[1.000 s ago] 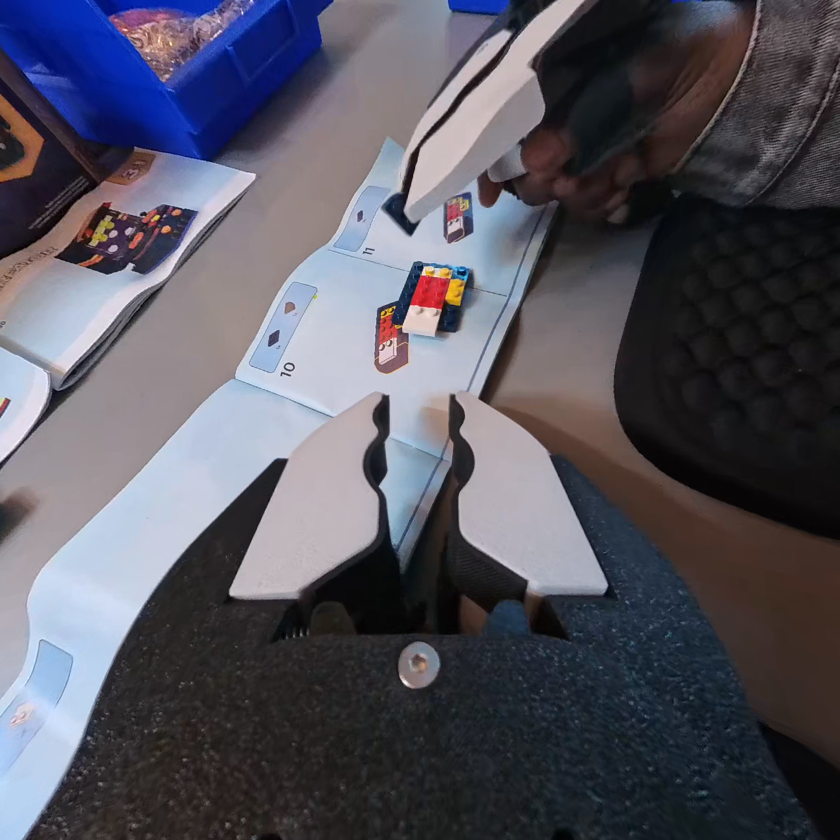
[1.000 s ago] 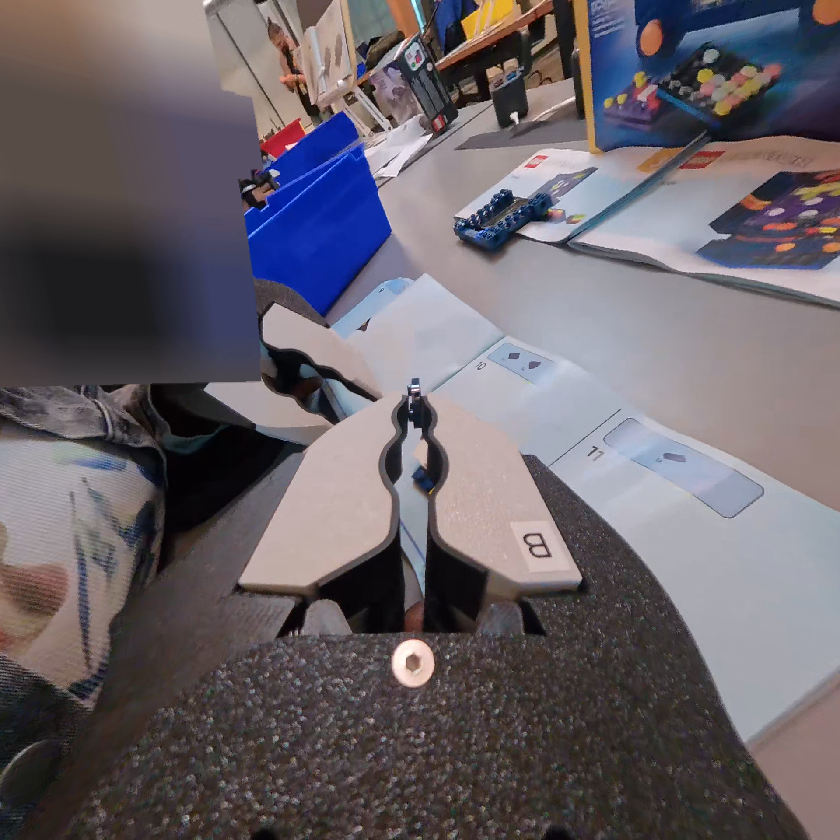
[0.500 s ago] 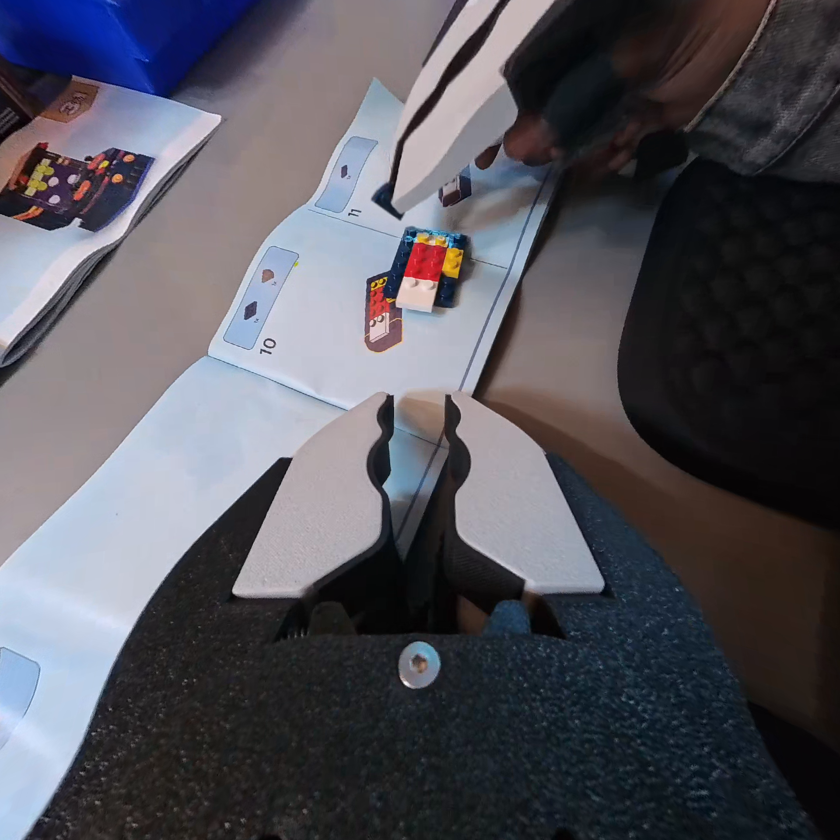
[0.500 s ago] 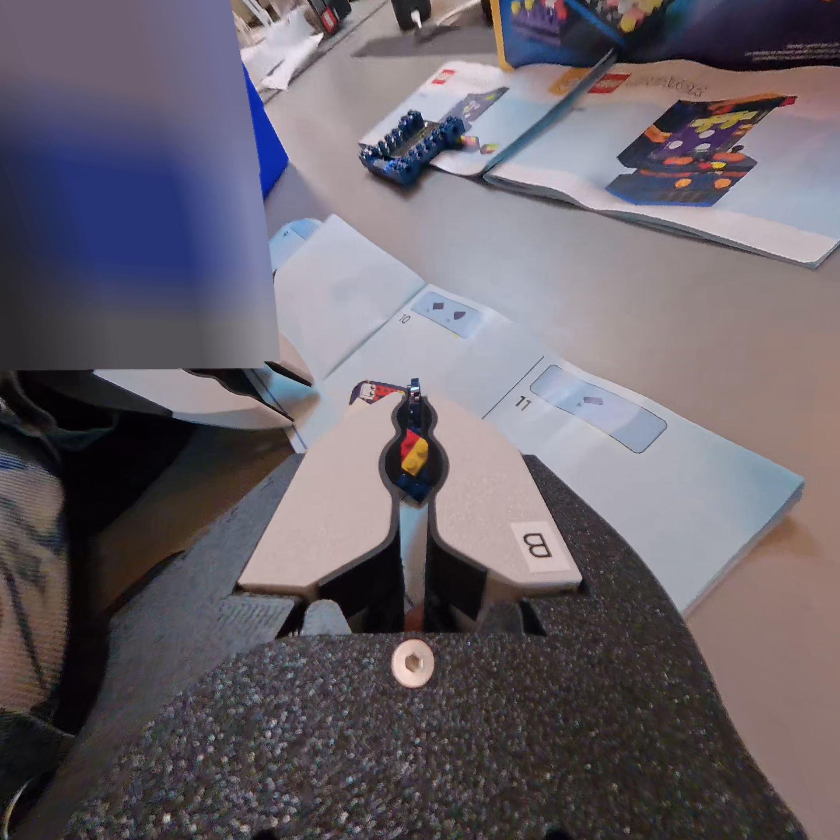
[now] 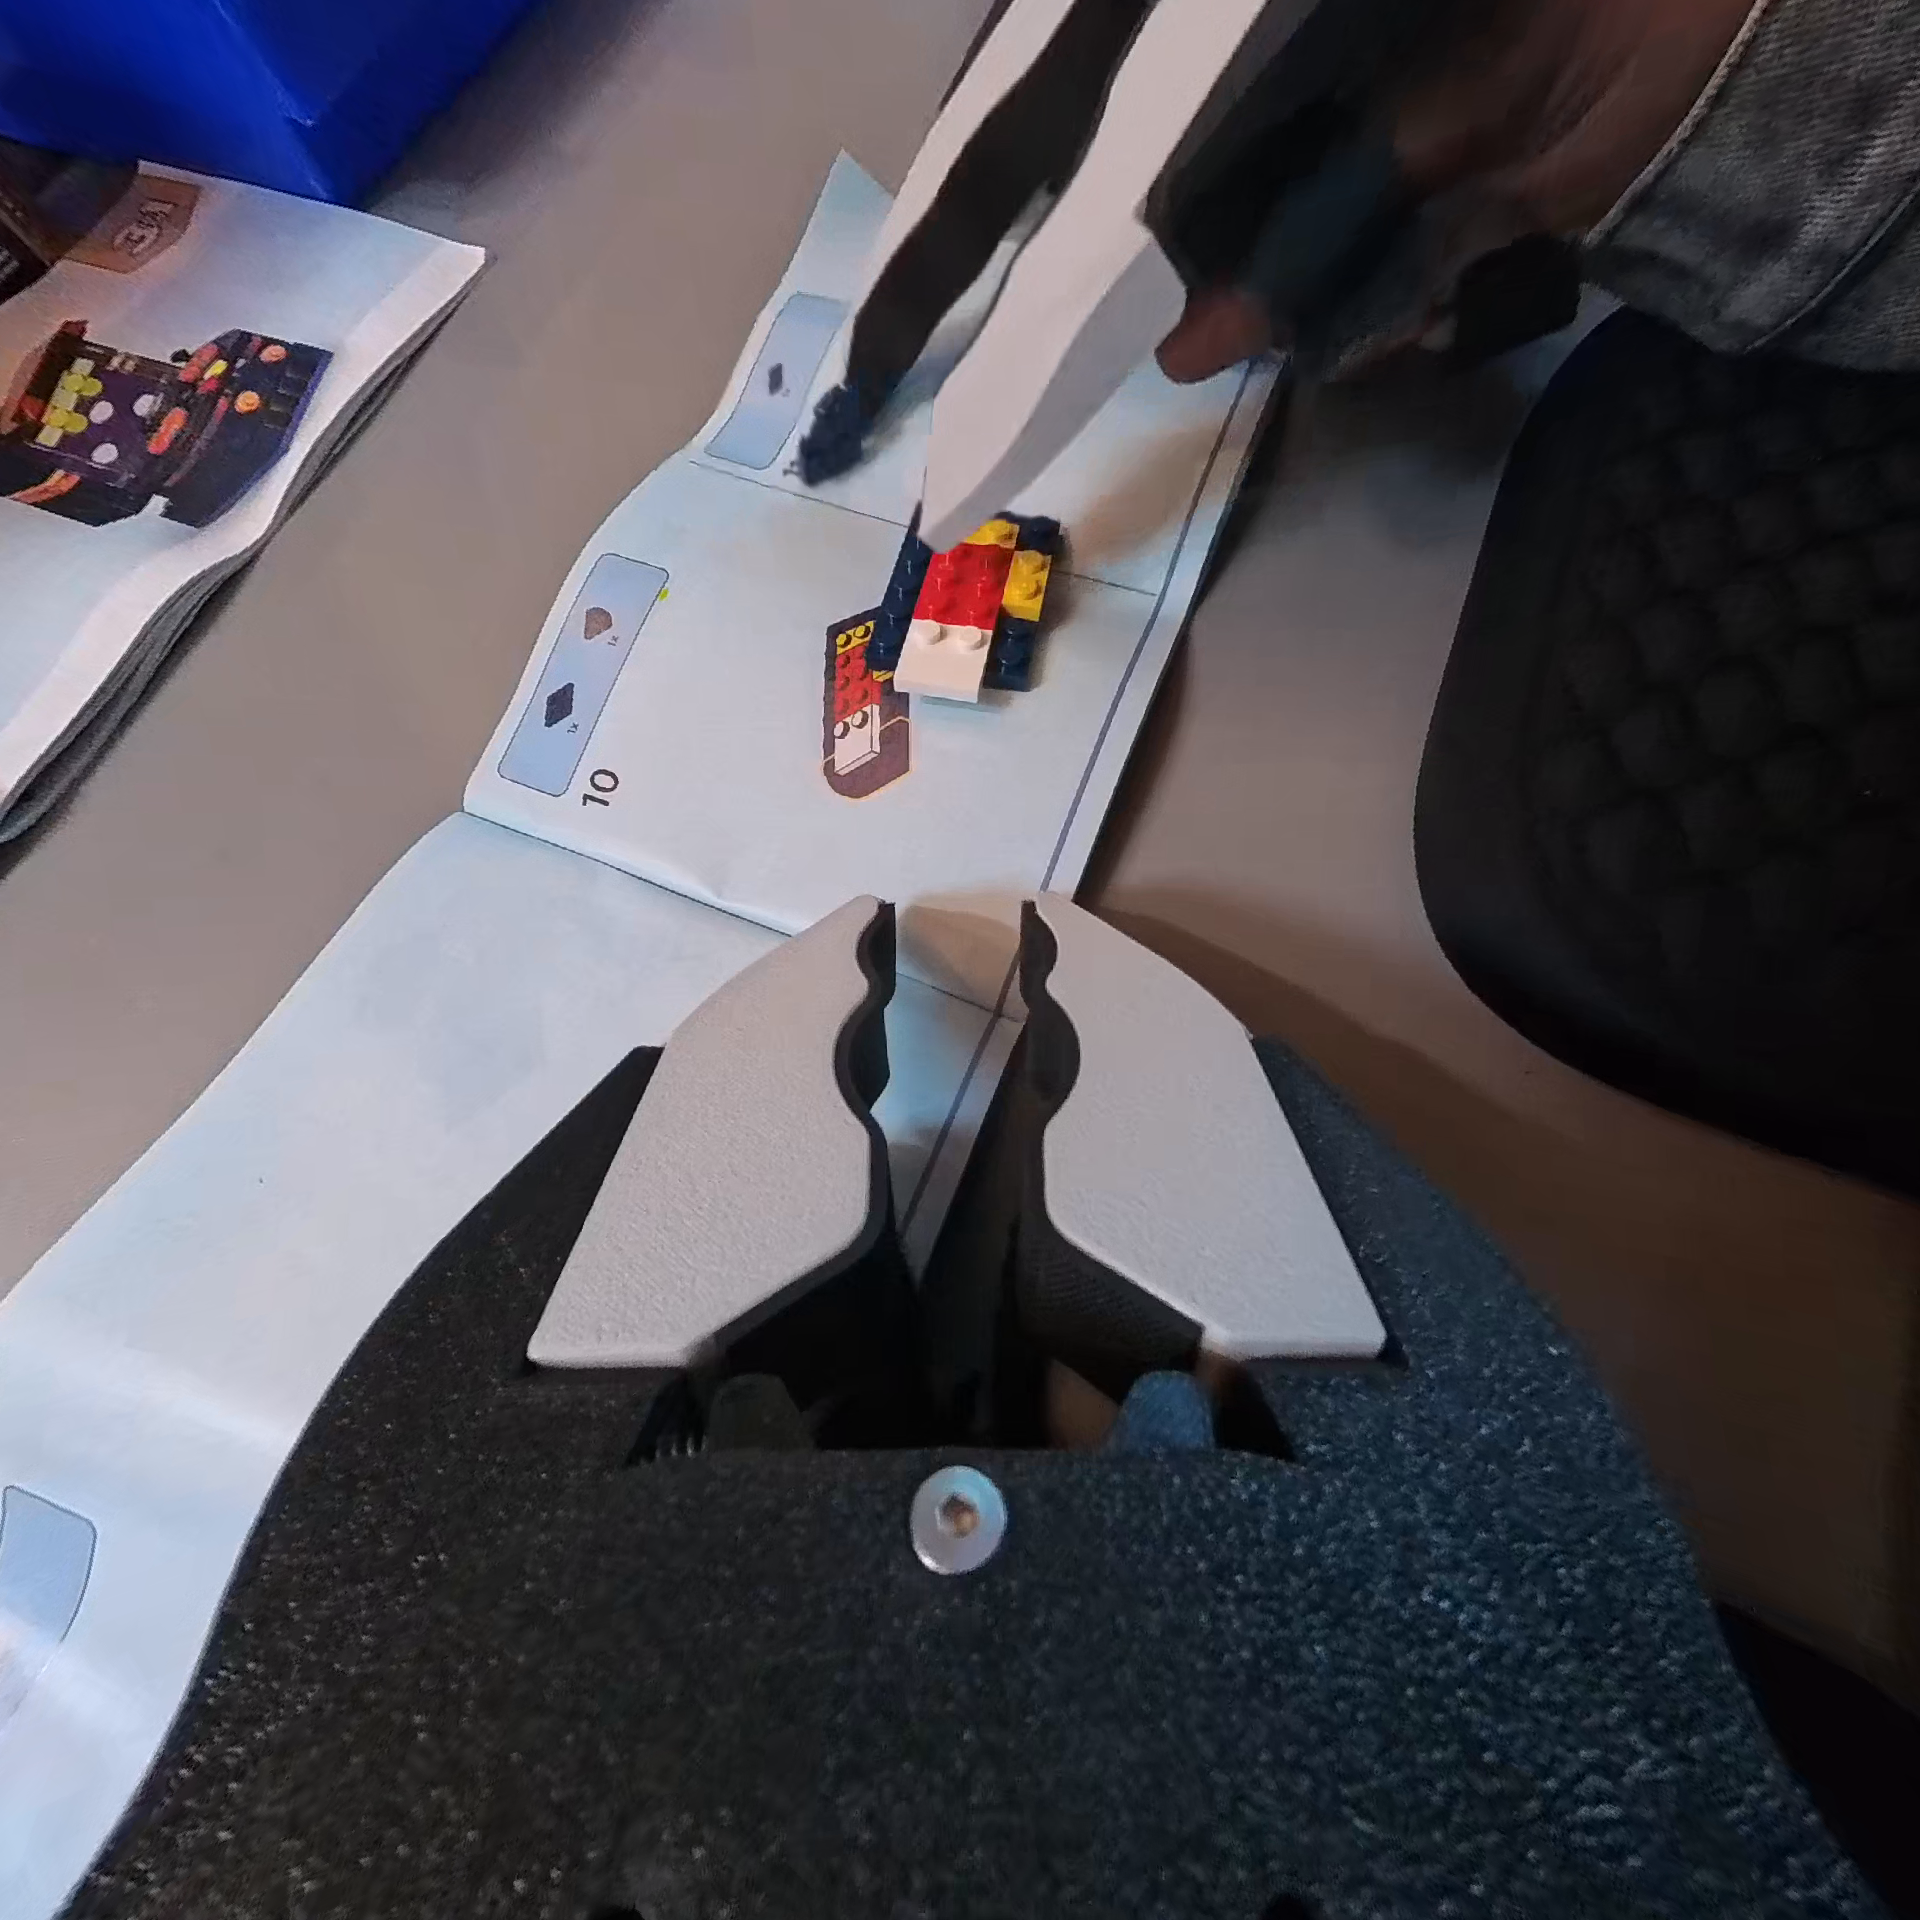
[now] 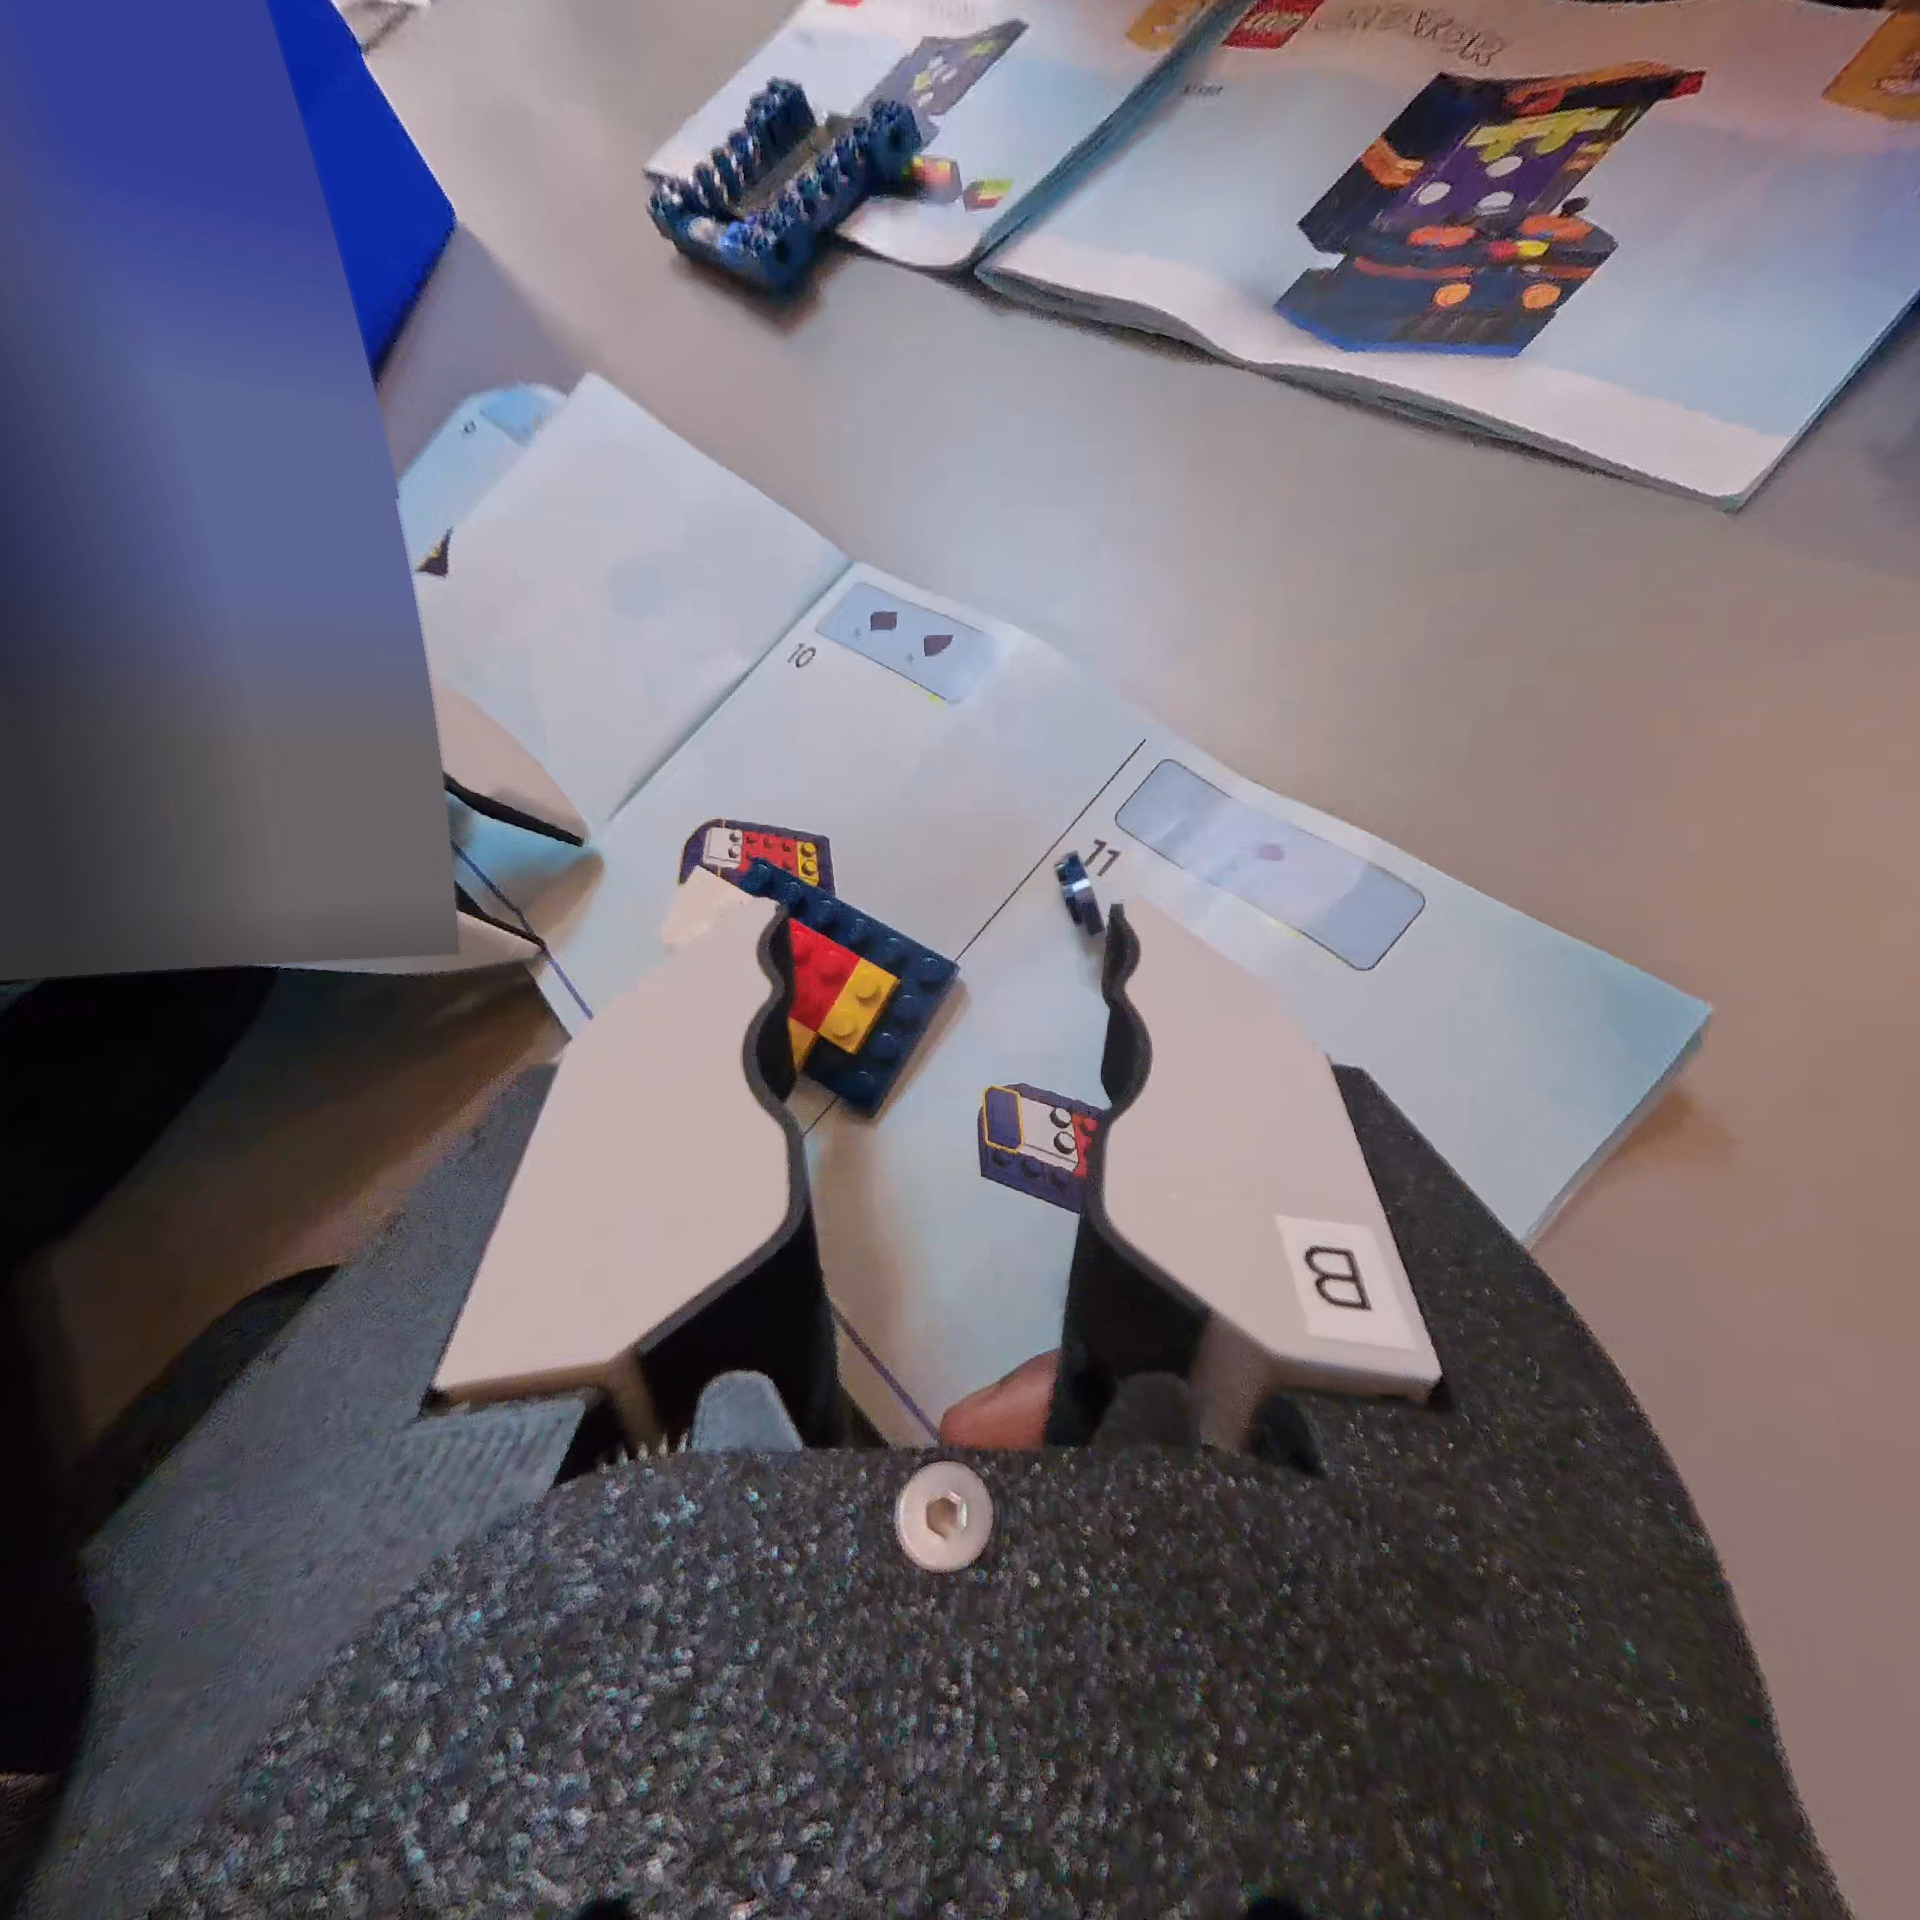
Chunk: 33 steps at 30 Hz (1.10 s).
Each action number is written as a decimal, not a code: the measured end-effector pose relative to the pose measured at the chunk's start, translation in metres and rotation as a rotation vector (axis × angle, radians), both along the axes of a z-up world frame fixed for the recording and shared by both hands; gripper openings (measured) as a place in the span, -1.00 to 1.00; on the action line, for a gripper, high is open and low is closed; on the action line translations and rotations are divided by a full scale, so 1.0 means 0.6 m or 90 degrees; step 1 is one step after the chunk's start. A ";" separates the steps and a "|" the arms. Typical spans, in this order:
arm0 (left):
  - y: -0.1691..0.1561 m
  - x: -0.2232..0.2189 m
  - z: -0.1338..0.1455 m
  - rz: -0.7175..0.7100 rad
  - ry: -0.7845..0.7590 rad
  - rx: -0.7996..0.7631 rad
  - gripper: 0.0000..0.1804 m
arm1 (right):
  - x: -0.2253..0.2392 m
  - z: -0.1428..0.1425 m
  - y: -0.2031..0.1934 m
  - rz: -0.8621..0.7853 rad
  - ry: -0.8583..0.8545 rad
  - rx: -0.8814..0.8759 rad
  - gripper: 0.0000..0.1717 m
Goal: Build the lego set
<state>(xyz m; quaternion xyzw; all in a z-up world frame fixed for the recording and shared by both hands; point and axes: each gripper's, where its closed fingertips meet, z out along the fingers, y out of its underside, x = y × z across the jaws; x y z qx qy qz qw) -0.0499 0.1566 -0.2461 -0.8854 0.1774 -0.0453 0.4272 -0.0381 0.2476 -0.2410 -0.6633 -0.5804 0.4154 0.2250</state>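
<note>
- A blue bin (image 5: pixel 187 83) is seen at the far left of the left wrist view. A closed booklet (image 5: pixel 208 436) with a picture of a dark model on its cover lies just in front of it on the grey bench (image 5: pixel 312 748).
- An open light-blue instruction booklet (image 5: pixel 727 748) is spread flat across the middle of the bench, and everything being handled lies on its pages.
- The left tool (image 5: pixel 956 914) is held low over the near edge of that booklet. Its fingers stand a narrow way apart and nothing is held between them; only paper and bench are seen through the gap.
- A small dark blue piece (image 6: pixel 1081 894) is found on the far page, well apart from the left tool. It is blurred, so it cannot be told whether it lies flat or stands on edge.
- The brick assembly (image 5: pixel 971 613), a dark blue plate carrying red, yellow and white bricks, rests on the booklet beside its own printed picture.
- The right tool (image 6: pixel 945 914) is spread wide and nothing is gripped by it. One fingertip is placed at the far end of the brick assembly, which is partly covered by that finger in the right wrist view. The small dark blue piece is seen just beside the other fingertip (image 6: pixel 1127 966), and contact cannot be told.
- The right tool is carried by a hand (image 5: pixel 1403 208) in a grey sleeve. A black padded seat (image 5: pixel 1714 727) is seen at the far right, off the bench.
</note>
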 end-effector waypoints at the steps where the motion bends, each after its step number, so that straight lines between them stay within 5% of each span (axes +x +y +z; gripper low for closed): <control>1: 0.000 0.000 0.000 -0.001 0.000 -0.001 -0.75 | 0.001 0.000 0.002 -0.002 -0.003 0.016 -0.34; 5: 0.000 0.000 -0.001 0.000 -0.001 -0.002 -0.75 | 0.005 0.006 0.017 -0.012 -0.002 0.084 -0.18; 9: 0.000 0.000 -0.001 0.001 -0.001 -0.005 -0.74 | 0.014 0.041 -0.022 0.144 0.077 0.171 -0.09; 12: 0.000 0.000 -0.002 0.000 0.001 -0.005 -0.74 | 0.026 0.033 -0.041 0.226 0.076 0.224 -0.31; 21: 0.000 0.000 -0.003 -0.002 0.001 -0.009 -0.75 | 0.024 0.015 -0.053 0.357 0.022 0.202 -0.32; 33: -0.001 0.001 -0.004 -0.006 0.006 -0.009 -0.75 | 0.029 -0.014 -0.050 0.357 -0.020 0.199 -0.59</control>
